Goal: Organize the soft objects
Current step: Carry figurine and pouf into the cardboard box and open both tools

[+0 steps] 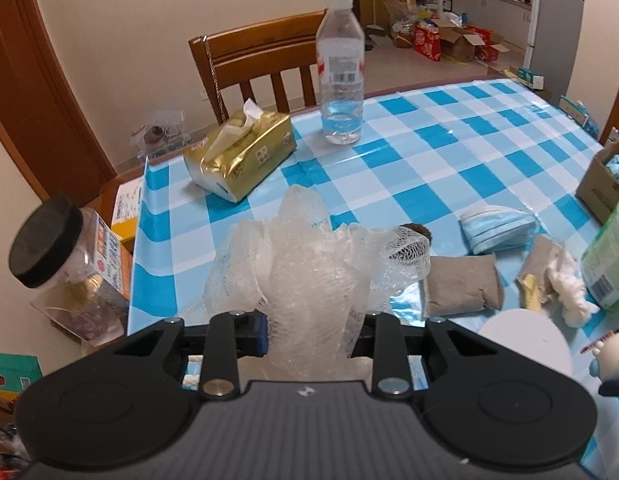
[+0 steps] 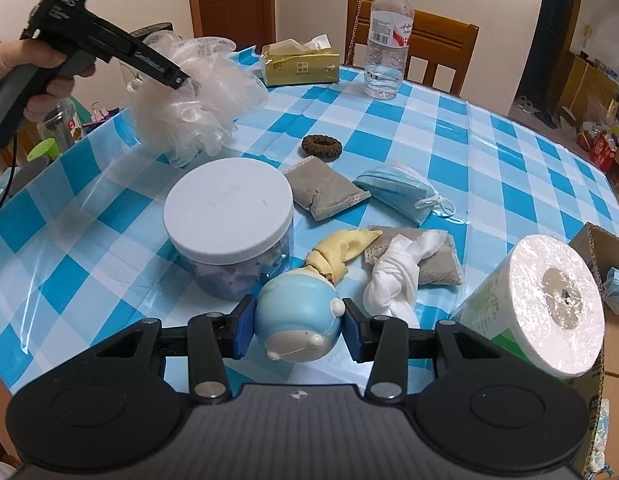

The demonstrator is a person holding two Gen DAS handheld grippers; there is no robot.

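My left gripper (image 1: 313, 332) is shut on a white mesh bath sponge (image 1: 309, 276) and holds it above the checked tablecloth; it also shows in the right wrist view (image 2: 197, 96), with the left gripper (image 2: 181, 80) at the far left. My right gripper (image 2: 297, 330) is shut on a blue round doll (image 2: 297, 316) with a yellow scarf, low over the table's near edge. On the cloth lie a blue face mask (image 2: 397, 188), two grey pouches (image 2: 325, 190) (image 2: 433, 260), a knotted white cloth (image 2: 393, 276) and a brown scrunchie (image 2: 321, 146).
A white-lidded jar (image 2: 229, 216) stands just left of the doll. A wrapped paper roll (image 2: 541, 304) stands at the right, a cardboard box (image 2: 601, 256) beyond it. A gold tissue pack (image 2: 299, 64) and a water bottle (image 2: 387, 36) stand at the back by a wooden chair (image 2: 441, 52).
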